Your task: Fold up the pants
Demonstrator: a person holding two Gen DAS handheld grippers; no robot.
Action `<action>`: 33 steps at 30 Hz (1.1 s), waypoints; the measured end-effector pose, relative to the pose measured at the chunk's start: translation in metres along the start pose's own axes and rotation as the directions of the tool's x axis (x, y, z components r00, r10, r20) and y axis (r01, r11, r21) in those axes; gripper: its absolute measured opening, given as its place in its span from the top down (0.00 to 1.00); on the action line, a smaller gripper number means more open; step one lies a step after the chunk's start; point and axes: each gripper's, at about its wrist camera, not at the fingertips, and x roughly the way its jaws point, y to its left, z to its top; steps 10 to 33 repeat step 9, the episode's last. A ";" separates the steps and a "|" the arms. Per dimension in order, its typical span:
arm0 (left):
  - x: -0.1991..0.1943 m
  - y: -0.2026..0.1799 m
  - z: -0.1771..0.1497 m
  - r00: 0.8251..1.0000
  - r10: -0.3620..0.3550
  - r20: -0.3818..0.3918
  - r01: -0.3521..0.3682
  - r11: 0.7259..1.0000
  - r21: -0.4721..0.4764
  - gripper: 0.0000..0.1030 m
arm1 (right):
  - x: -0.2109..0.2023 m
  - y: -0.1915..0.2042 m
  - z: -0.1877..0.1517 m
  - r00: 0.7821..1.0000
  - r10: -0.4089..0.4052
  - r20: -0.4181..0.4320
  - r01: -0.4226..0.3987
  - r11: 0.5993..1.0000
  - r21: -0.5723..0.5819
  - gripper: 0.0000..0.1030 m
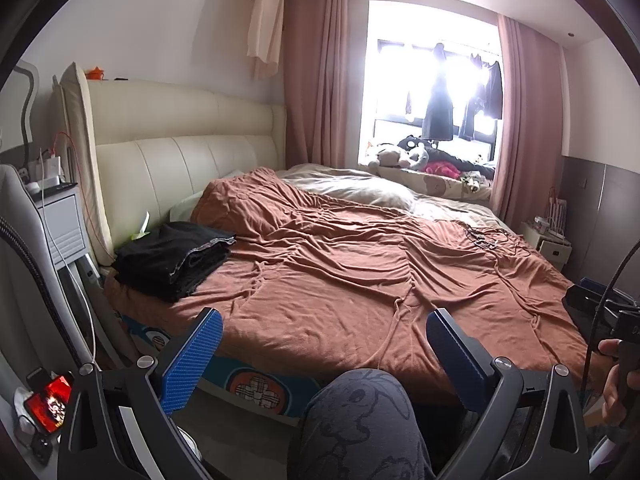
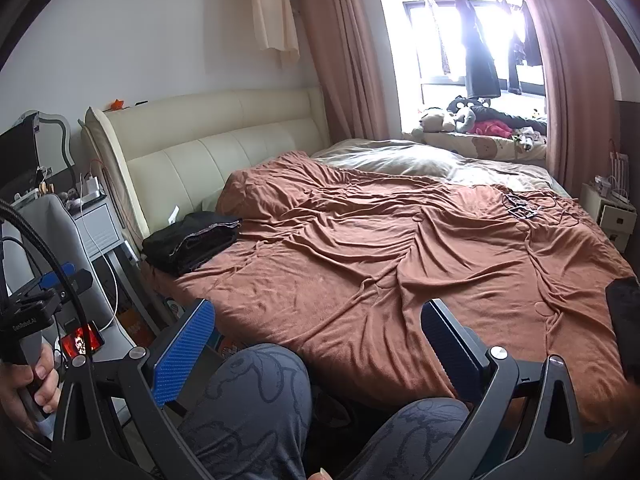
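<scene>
Folded black pants (image 1: pixel 176 258) lie in a stack at the left corner of the bed, near the headboard; the right wrist view shows the same stack (image 2: pixel 194 246). My left gripper (image 1: pixel 324 330) is open, held off the near bed edge above a person's knee, nothing between its blue pads. My right gripper (image 2: pixel 318 320) is open too, over the person's knees, well short of the pants. A dark item (image 2: pixel 624 300) sits at the right edge of the bed; what it is I cannot tell.
A rust-brown blanket (image 1: pixel 360 264) covers the bed, with small tangled items (image 1: pixel 484 240) on its far right. A cream headboard (image 1: pixel 180 148) and nightstand (image 1: pixel 64 216) stand left. A phone with a lit screen (image 1: pixel 50 402) lies low left. A window seat holds plush toys (image 1: pixel 404 156).
</scene>
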 end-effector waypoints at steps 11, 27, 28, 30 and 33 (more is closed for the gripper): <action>-0.006 -0.001 -0.002 1.000 -0.007 0.002 0.007 1.000 0.004 0.00 | -0.007 0.001 -0.005 1.000 -0.003 0.008 0.003 1.000 0.004 0.00; -0.006 -0.001 -0.002 1.000 -0.007 0.002 0.007 1.000 0.004 0.00 | -0.007 0.001 -0.005 1.000 -0.003 0.008 0.003 1.000 0.004 0.00; -0.006 -0.001 -0.002 1.000 -0.007 0.002 0.007 1.000 0.004 0.00 | -0.007 0.001 -0.005 1.000 -0.003 0.008 0.003 1.000 0.004 0.00; -0.006 -0.001 -0.002 1.000 -0.007 0.002 0.007 1.000 0.004 0.00 | -0.007 0.001 -0.005 1.000 -0.003 0.008 0.003 1.000 0.004 0.00; -0.006 -0.001 -0.002 1.000 -0.007 0.002 0.007 1.000 0.004 0.00 | -0.007 0.001 -0.005 1.000 -0.003 0.008 0.003 1.000 0.004 0.00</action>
